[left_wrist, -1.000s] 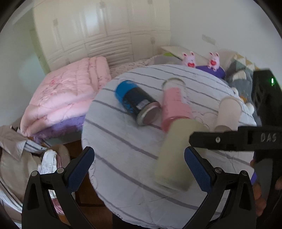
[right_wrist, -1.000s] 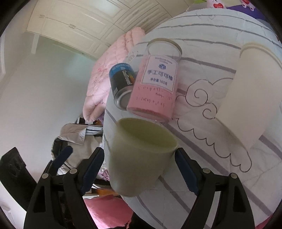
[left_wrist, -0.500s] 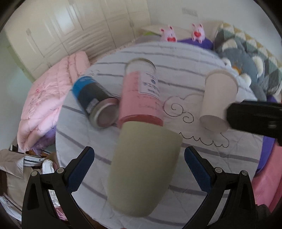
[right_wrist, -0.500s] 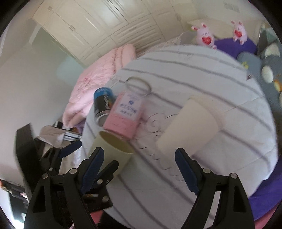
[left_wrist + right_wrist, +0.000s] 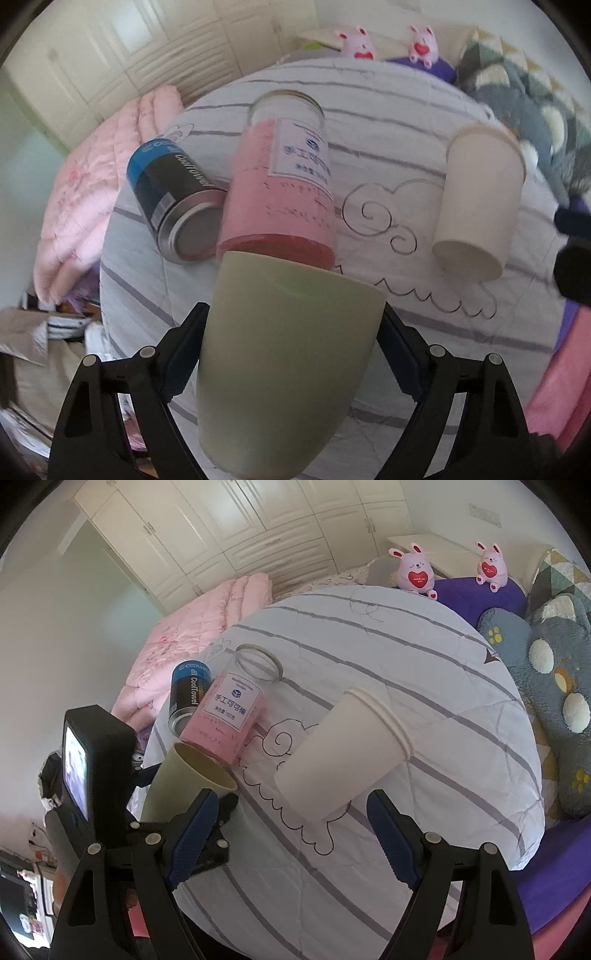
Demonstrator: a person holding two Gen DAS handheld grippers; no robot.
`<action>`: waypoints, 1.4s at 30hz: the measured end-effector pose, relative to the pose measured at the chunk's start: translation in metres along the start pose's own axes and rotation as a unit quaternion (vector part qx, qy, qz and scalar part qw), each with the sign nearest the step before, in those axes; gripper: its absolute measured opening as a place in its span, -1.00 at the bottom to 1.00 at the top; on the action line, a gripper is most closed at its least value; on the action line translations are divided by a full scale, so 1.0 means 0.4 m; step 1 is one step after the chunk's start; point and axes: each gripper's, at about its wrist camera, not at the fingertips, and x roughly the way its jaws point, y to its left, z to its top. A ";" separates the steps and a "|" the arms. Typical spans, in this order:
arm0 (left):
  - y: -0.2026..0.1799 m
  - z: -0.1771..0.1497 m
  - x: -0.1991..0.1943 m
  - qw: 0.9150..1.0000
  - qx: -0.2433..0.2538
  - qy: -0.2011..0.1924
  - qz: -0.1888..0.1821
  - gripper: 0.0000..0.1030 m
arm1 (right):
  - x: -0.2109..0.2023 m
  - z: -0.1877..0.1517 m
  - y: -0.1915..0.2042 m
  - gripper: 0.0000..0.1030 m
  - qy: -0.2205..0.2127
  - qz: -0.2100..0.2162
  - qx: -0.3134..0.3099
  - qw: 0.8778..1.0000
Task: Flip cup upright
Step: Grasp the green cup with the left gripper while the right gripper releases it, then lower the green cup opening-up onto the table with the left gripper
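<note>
A pale green cup (image 5: pixel 284 354) lies tilted at the near edge of the round table, its mouth toward the pink jar. My left gripper (image 5: pixel 291 350) is shut on it, one blue pad on each side. The cup also shows in the right wrist view (image 5: pixel 184 779), held by the left gripper. A white paper cup (image 5: pixel 343 753) lies on its side on the table, rim pointing away; it also shows in the left wrist view (image 5: pixel 480 199). My right gripper (image 5: pixel 291 834) is open and empty, just in front of the white cup's base.
A pink jar (image 5: pixel 232 712) and a blue-black can (image 5: pixel 188 694) lie on their sides on the striped table cover (image 5: pixel 406 664). A pink quilt (image 5: pixel 207 627), plush rabbits (image 5: pixel 415 572) and grey cushions (image 5: pixel 554 686) lie beyond the table.
My left gripper has closed on the green cup. My right gripper let go of that cup, drew back and swung right toward the white paper cup.
</note>
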 end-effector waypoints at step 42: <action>0.042 -0.048 -0.121 0.978 -0.103 -0.140 -0.113 0.65 | 0.097 -0.115 0.164 0.63 0.020 -0.011 -0.114 0.993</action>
